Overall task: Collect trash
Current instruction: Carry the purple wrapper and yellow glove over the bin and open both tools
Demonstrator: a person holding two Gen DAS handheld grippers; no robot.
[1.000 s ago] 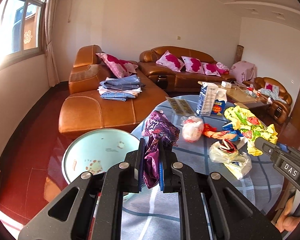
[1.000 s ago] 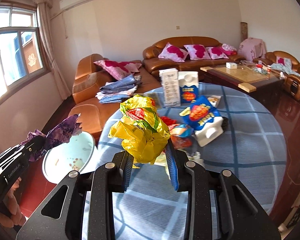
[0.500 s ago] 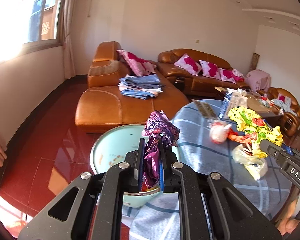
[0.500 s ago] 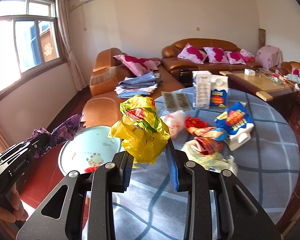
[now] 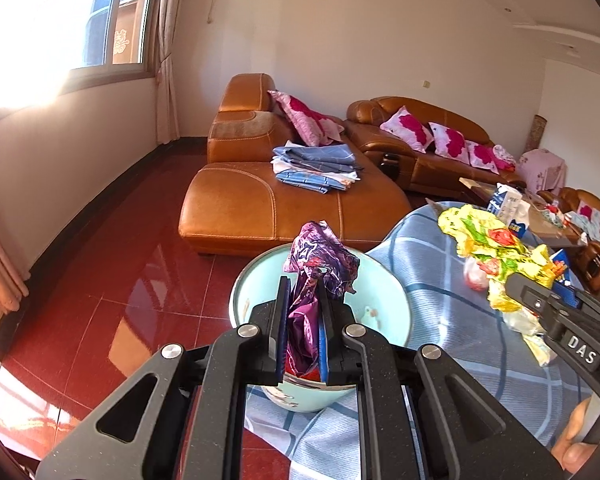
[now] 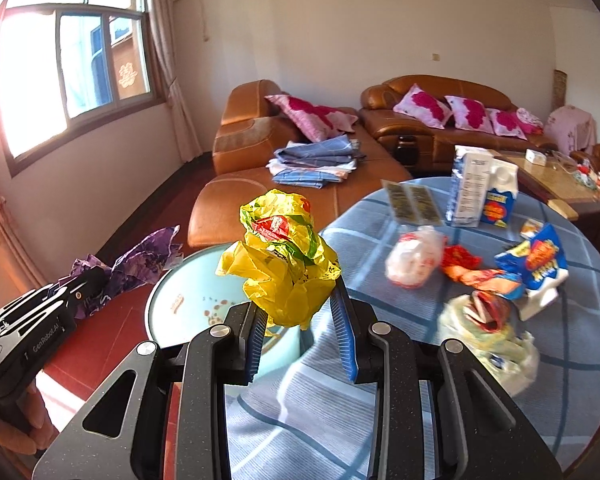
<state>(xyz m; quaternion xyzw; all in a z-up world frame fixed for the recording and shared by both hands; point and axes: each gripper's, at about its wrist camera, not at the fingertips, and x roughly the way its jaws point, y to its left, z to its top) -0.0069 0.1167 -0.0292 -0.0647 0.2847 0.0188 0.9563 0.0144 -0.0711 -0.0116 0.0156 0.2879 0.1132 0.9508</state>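
Left tongs (image 5: 303, 312) grip purple wrapper (image 5: 320, 264); right tongs (image 6: 302, 320) yellow bag (image 6: 284, 256)

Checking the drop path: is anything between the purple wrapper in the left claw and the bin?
Nothing visible. The purple wrapper, gripped in the left claw, hangs over the open light-blue bin beside the table.

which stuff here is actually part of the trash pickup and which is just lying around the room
Part of the job:
- purple wrapper in the left gripper
- yellow bag in the right gripper
- light blue bin
- wrappers on the table
- clear bag of scraps

Just lying about:
- folded bedding
- pink cushions
- leather sofa
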